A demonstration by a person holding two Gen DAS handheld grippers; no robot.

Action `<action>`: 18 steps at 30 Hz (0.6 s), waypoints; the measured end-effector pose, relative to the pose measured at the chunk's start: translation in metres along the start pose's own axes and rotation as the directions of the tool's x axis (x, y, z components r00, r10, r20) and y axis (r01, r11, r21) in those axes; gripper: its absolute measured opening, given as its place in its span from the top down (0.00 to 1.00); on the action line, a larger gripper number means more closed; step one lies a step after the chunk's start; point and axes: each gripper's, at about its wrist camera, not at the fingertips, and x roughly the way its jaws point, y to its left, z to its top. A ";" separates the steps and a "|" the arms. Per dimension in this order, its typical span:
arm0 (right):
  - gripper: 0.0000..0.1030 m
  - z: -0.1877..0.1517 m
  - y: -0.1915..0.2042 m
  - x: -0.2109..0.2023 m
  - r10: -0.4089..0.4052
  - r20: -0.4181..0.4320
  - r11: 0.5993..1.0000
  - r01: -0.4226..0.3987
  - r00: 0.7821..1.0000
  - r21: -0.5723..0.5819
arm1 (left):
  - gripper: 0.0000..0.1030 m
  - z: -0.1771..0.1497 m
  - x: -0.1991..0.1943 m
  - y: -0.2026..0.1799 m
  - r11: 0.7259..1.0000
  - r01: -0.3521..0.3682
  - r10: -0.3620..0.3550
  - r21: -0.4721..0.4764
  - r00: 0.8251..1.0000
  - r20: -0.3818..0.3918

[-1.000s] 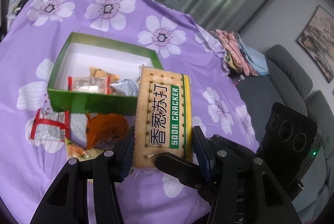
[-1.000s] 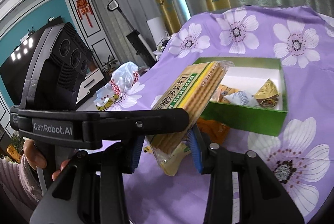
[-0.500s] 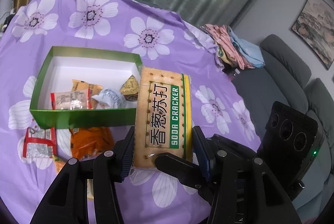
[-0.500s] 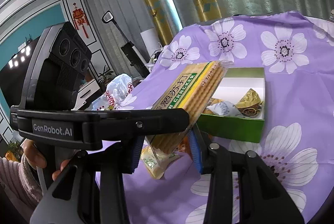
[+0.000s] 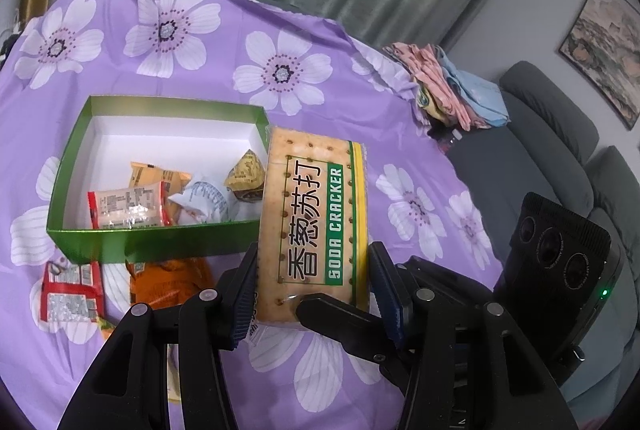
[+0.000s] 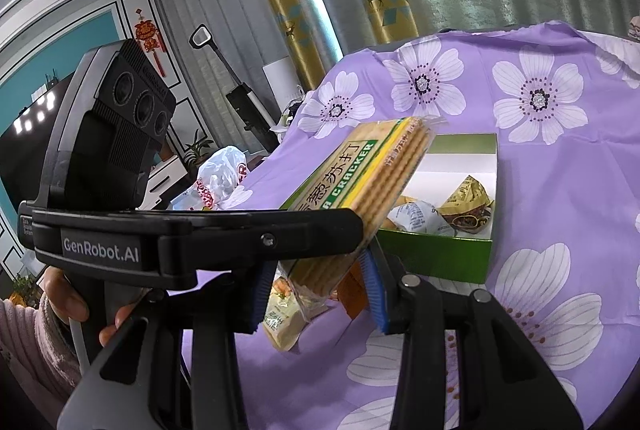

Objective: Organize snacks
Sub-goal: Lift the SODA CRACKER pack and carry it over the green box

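A soda cracker pack is held above the purple flowered cloth, beside the green box. My left gripper is shut on its sides. My right gripper crosses it and is shut on the pack's flat faces. The box holds several small wrapped snacks, also seen in the right wrist view. A red packet and an orange packet lie on the cloth in front of the box.
A yellow-green snack packet lies under the grippers. Folded clothes sit at the table's far right edge, with a grey sofa beyond. A plastic bag lies off the left edge.
Both grippers with the cracker pack have risen and drawn back a little; the box now shows more fully, left of the pack. The grip has not changed.
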 end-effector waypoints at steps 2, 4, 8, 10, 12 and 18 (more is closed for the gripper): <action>0.60 0.000 0.000 0.000 -0.001 -0.001 1.000 0.001 1.000 -0.002 | 0.49 0.003 0.002 0.001 1.000 0.001 -0.001 -0.003 1.000 0.000; 0.60 0.002 -0.002 0.002 -0.004 -0.003 1.000 0.004 1.000 -0.007 | 0.49 0.006 0.004 0.003 1.000 0.001 -0.001 -0.004 1.000 0.001; 0.60 0.009 -0.008 0.007 -0.003 0.000 1.000 0.003 1.000 -0.012 | 0.49 0.014 0.007 0.006 1.000 -0.002 0.002 -0.001 1.000 0.006; 0.60 0.011 -0.010 0.009 -0.003 0.002 1.000 0.003 1.000 -0.013 | 0.49 0.016 0.008 0.007 1.000 -0.004 0.004 0.002 1.000 0.007; 0.60 0.014 -0.012 0.011 -0.003 0.005 1.000 0.003 1.000 -0.012 | 0.49 0.018 0.010 0.007 1.000 -0.004 0.004 0.003 1.000 0.005; 0.60 0.021 -0.020 0.021 -0.006 0.000 1.000 0.006 1.000 -0.007 | 0.49 0.028 0.018 0.015 1.000 -0.003 0.003 -0.002 1.000 0.000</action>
